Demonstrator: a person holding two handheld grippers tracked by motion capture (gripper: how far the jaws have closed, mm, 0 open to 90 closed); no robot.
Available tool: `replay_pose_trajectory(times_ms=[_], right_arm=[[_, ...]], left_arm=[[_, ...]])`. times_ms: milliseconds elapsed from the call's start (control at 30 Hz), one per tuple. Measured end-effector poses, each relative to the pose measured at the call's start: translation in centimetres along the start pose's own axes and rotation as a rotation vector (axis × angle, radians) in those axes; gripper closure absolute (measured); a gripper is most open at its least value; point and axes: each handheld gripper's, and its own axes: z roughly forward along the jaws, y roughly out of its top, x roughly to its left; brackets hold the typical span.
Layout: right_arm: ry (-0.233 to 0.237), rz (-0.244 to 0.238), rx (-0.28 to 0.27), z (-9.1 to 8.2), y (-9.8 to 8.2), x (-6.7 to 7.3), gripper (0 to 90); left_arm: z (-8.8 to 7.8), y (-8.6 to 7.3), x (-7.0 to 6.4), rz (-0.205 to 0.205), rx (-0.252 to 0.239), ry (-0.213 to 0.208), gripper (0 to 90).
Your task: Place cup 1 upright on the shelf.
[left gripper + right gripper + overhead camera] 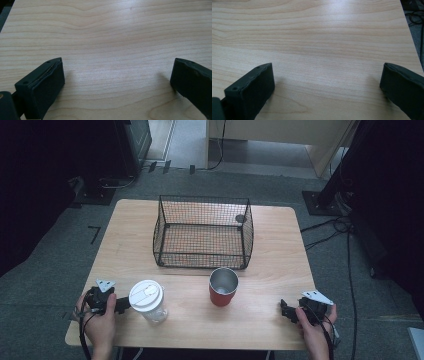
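A black wire basket stands at the middle of the wooden table, with nothing visible inside it. In front of it are a red tumbler with a bare metal inside and, to its left, a clear cup with a white lid. My left gripper rests at the table's front left, just beside the lidded cup. Its jaws stand wide apart over bare wood in the left gripper view. My right gripper lies at the front right, open, with nothing between its jaws.
Bare wood runs between the two cups and the front edge. On the grey floor around the table are dark equipment stands and cables at the right. A hand holds each gripper at the table's near edge.
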Motion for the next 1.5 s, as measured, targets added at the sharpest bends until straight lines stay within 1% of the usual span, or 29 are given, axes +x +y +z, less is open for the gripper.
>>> replay_pose_trajectory(times_ms=[200,233,433,567,700,733,767,833,867,900,967,1000,1033,1100,1233,1433,1467,1500], right_arm=[[0.003,-0.007,0.007,-0.3,0.1,-0.2,0.0],[0.009,-0.021,-0.002,-0.8,0.3,-0.1,0.0],[0.021,-0.039,-0.042,-1.9,1.4,0.8,0.0],[0.051,-0.069,-0.078,-2.5,2.2,2.1,0.0],[0.089,-0.093,-0.084,-2.8,2.8,3.3,0.0],[0.089,-0.093,-0.084,-2.8,2.8,3.3,0.0],[0.102,-0.103,-0.096,-3.1,3.3,4.0,0.0],[0.115,-0.108,-0.103,-3.3,3.6,4.5,0.0],[0.129,-0.115,-0.106,-3.5,3.8,4.8,0.0],[0.129,-0.115,-0.106,-3.5,3.8,4.8,0.0],[0.145,-0.124,-0.113,-3.7,4.1,5.5,0.0],[0.169,-0.124,-0.106,-4.0,4.3,6.0,0.0],[0.186,-0.125,-0.099,-4.2,4.4,6.3,0.0],[0.206,-0.121,-0.1,-4.5,4.6,6.8,0.0],[0.225,-0.135,-0.109,-4.9,4.9,7.7,0.0],[0.262,-0.169,-0.122,-5.3,5.1,9.1,0.0],[0.262,-0.169,-0.122,-5.3,5.1,9.1,0.0],[0.271,-0.175,-0.128,-5.4,5.2,9.7,0.0]], left_arm=[[0.0,0.1,0.0,-0.004,0.001,0.005,0.1],[0.1,0.1,0.0,-0.004,0.001,0.005,0.0],[0.0,0.1,0.0,-0.004,0.002,0.005,0.0],[0.1,0.0,0.0,-0.005,0.001,0.005,0.0],[0.1,0.0,0.0,-0.005,0.001,0.005,0.1],[0.1,0.0,0.0,-0.005,0.001,0.005,0.1],[0.1,0.0,0.0,-0.006,0.001,0.005,0.1],[0.0,0.0,0.0,-0.005,0.002,0.005,0.1],[0.0,0.0,0.0,-0.005,0.002,0.005,0.1],[0.1,0.0,0.0,-0.006,0.0,0.004,0.1],[0.1,0.0,0.0,-0.006,0.0,0.004,0.1],[0.1,0.0,0.0,-0.006,0.0,0.005,0.1],[0.0,0.0,0.0,-0.005,0.001,0.005,0.1],[0.0,0.0,0.0,-0.006,0.001,0.005,0.1],[0.0,0.1,0.0,-0.006,0.002,0.004,0.1],[0.0,0.1,0.0,-0.006,0.002,0.005,0.1],[0.0,0.1,0.0,-0.006,0.002,0.005,0.1],[0.0,0.1,0.0,-0.005,0.002,0.005,0.1]])
